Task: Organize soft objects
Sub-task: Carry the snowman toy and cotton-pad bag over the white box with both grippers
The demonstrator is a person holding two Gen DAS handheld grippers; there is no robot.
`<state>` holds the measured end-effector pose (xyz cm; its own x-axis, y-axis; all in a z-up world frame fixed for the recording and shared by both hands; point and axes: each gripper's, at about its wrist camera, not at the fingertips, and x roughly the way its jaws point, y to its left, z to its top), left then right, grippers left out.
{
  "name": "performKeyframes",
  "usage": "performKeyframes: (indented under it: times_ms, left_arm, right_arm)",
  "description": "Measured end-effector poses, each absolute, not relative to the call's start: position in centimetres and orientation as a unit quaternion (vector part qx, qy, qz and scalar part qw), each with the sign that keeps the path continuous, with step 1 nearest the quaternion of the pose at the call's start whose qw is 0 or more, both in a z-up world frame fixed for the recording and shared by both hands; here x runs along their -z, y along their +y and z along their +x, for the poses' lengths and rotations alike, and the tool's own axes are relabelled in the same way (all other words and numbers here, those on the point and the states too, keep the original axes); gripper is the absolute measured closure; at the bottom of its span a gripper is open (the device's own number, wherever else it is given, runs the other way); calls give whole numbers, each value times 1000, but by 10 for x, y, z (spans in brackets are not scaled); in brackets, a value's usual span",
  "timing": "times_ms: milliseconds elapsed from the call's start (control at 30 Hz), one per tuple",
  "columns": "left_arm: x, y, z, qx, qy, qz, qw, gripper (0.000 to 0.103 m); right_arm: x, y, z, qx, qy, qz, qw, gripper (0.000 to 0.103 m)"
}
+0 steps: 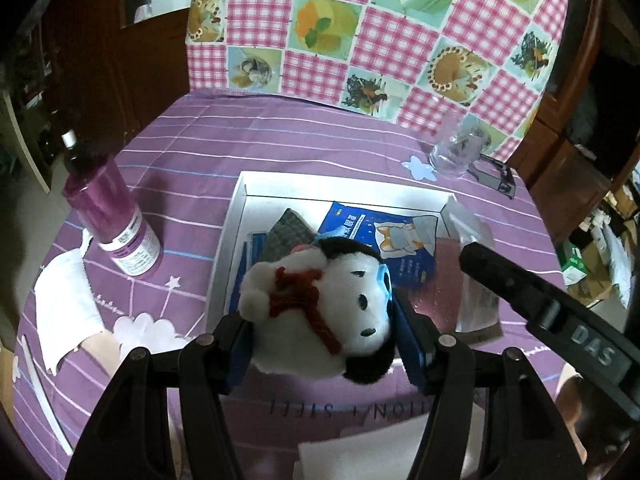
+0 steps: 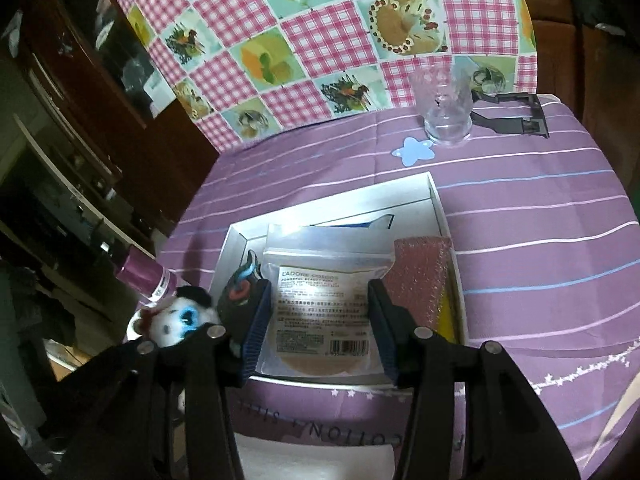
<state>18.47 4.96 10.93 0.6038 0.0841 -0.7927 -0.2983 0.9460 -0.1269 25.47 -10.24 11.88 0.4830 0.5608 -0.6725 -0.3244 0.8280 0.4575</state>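
I am pinching the plush panda (image 1: pixel 320 312) between the blue pads of my left tongs (image 1: pixel 324 344), holding it above the near-left part of the white box (image 1: pixel 234 232) — its red yarn scarf (image 1: pixel 298 292) is facing up and its black ear is pointing toward me. My right tongs (image 2: pixel 316 332) are closing on the clear zip pouch (image 2: pixel 320 300), both pads pressing its side edges; the pouch is printed with a label and barcode and is showing a tan round pad inside, and it is hanging over the near half of the box. Inside the box I am seeing a blue packet with a cartoon dog (image 1: pixel 384 240), a dark checked cloth (image 1: pixel 288 236) beside it, and a pink bubble-wrap piece (image 2: pixel 420 276) lying along the right wall. The box is sitting on the purple striped cloth (image 2: pixel 520 216) covering the desk. A purple bottle (image 1: pixel 112 216) is standing left of the box, and a clear glass tumbler (image 2: pixel 444 108) is standing at the far right, just beside a black bracket (image 2: pixel 516 116).
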Motion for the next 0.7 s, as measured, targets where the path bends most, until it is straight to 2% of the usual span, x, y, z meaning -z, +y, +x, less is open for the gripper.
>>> performKeyframes:
  times_ms: [233,367,533,700]
  left_arm:
    - [-82,50,204,-109,410,-120,897,42]
    - [-66,54,213,-113,414,-107,897,41]
    - [-58,77,213,-96,420,-171,886,41]
    - [-58,72,214,-99,427,-143,887,40]
  right_arm:
    - [-97,-106,263,-261,420,180,851,52]
    - [-86,-98,265,-240,423,163,858,52]
    - [-84,-96,267,-229,422,154,864,52]
    - [-81,-96,268,-225,429,145,863,52]
